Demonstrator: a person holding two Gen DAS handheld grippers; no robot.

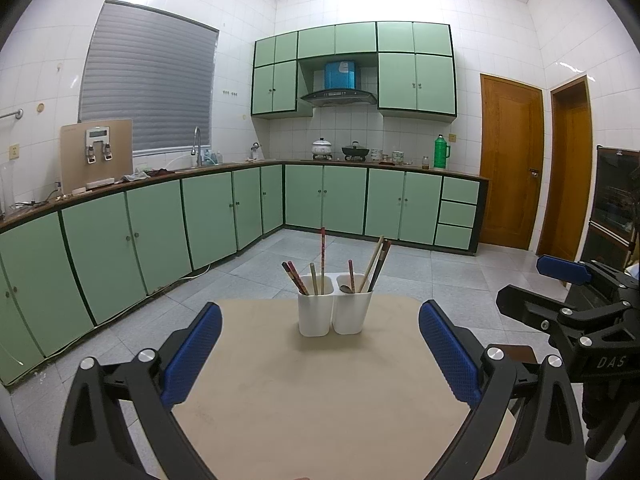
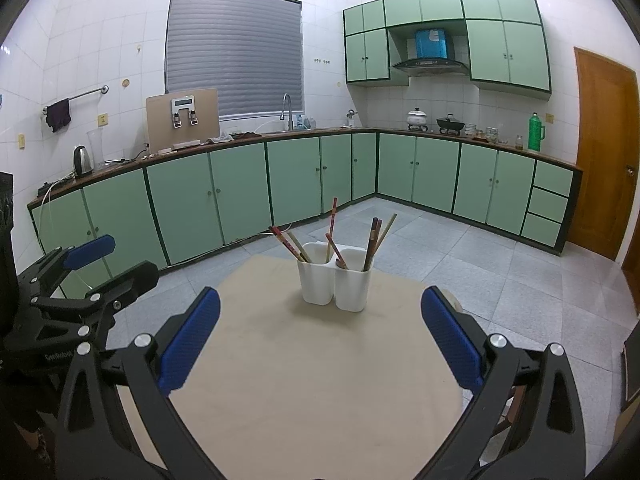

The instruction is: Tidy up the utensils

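Note:
A white two-compartment utensil holder [image 1: 334, 312] [image 2: 335, 284] stands upright near the far edge of a beige table [image 1: 320, 392] [image 2: 320, 368]. Several chopsticks [image 1: 316, 264] [image 2: 332, 224] lean in its left compartment. Its right compartment holds more chopsticks [image 1: 376, 260] [image 2: 376, 240] and a spoon [image 1: 346, 289] [image 2: 341, 263]. My left gripper [image 1: 320, 352] is open over the near half of the table, well short of the holder, with nothing between its blue pads [image 1: 192, 356]. My right gripper [image 2: 320, 340] is open too, equally short of the holder and empty. Each gripper shows at the other view's side edge.
The small table stands in a kitchen with a grey tiled floor [image 1: 460, 276]. Green base cabinets [image 1: 160, 232] [image 2: 240, 188] run along the left and back walls. Wooden doors [image 1: 512, 160] [image 2: 604, 152] are at the right. A dark cabinet [image 1: 616, 200] stands far right.

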